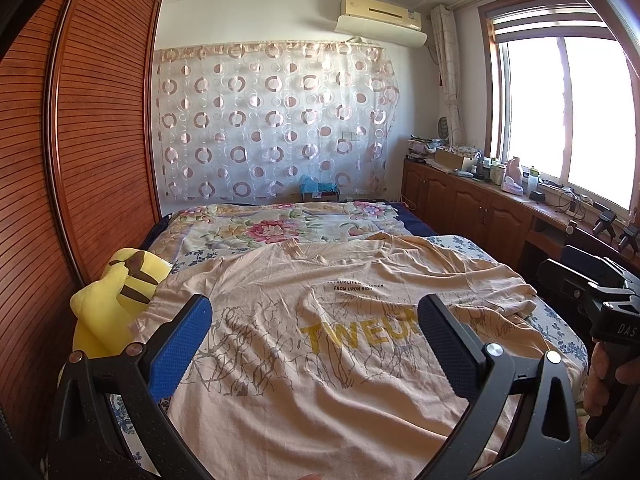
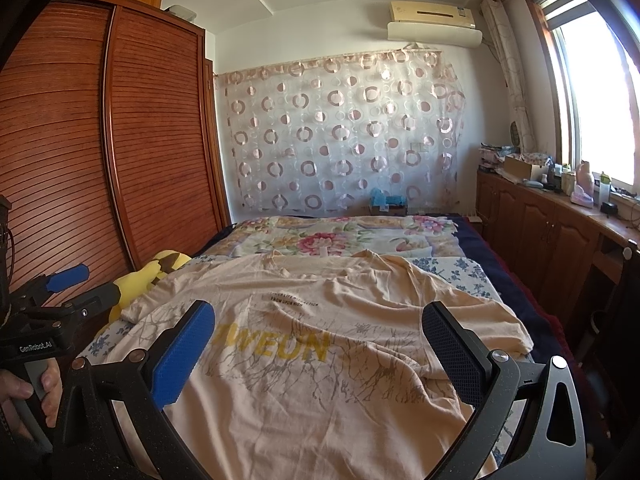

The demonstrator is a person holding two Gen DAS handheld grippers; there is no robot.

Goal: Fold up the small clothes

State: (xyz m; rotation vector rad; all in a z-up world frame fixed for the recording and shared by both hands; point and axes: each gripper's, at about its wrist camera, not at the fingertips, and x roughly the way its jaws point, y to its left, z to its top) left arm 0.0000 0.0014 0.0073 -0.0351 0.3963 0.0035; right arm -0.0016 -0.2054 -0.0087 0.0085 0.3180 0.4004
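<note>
Left wrist view: the left gripper [image 1: 314, 332] is held wide open and empty above the peach T-shirt [image 1: 320, 344], spread on the bed [image 1: 560, 332]; a wardrobe [image 1: 100, 140] is seen beyond. Right wrist view: the right gripper [image 2: 318, 340] is likewise spread, empty, and the whole "TWEUN" print is shown.

The shirt [image 1: 320, 340] is lying spread over the bed [image 1: 560, 332] with open air above it. A yellow plush [image 1: 108, 300] is crowding its left edge against the wardrobe [image 1: 100, 140], and cabinets [image 2: 552, 232] are hemming the bed's right side.
</note>
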